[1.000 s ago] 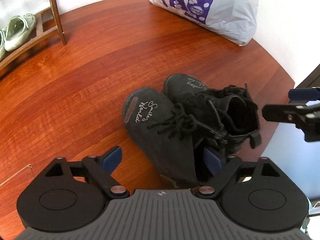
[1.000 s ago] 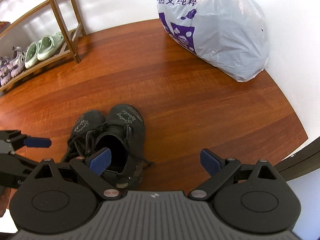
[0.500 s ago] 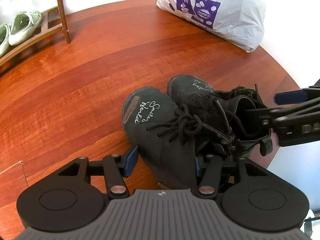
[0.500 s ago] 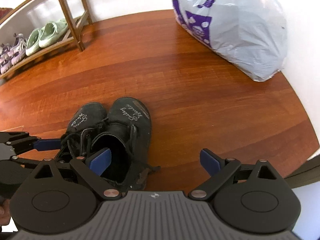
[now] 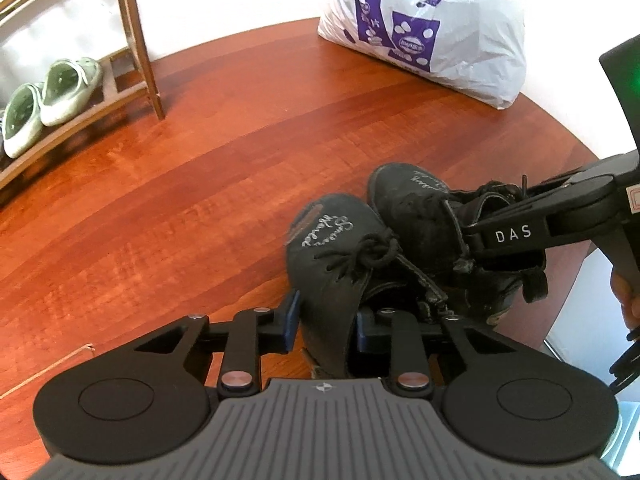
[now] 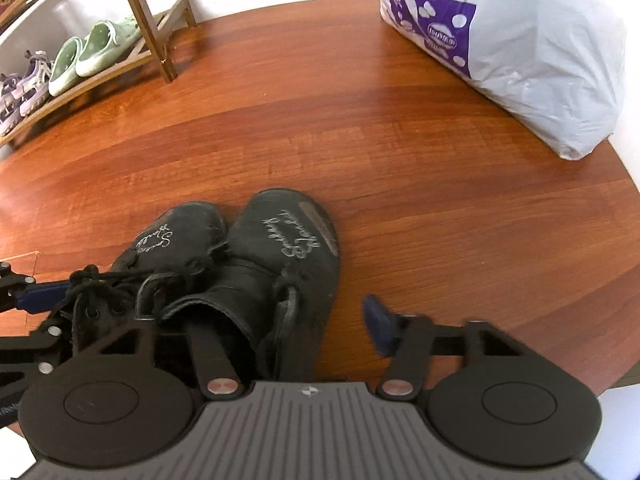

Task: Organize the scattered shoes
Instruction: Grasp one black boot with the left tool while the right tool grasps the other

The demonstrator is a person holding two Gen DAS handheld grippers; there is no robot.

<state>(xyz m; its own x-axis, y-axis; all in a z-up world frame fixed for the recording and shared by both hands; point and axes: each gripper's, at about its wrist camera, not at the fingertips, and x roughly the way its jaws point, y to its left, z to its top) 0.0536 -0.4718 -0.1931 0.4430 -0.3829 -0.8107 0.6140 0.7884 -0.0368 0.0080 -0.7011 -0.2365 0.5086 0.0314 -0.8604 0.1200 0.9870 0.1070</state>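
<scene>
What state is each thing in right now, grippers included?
Left gripper: closed on the left boot's collar.
Left boot: on the floor, laced, gripped.
Right gripper: open, one finger inside the right boot.
Right boot: on the floor, upright, not clamped.
Green clogs: paired on the rack.
Plastic bag: full, on the floor.

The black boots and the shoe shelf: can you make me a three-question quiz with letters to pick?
1. Where do the black boots stand?
A. on the shoe rack
B. on the wooden floor
C. in the bag

2. How many green clogs sit on the shoe rack?
A. one
B. two
C. four

3. What is the left gripper doing?
A. closing around one boot's side
B. holding the plastic bag
C. hanging open over bare floor

Answers: B, floor lies under both; B, a pair shows; A, its fingers flank the boot wall.
</scene>
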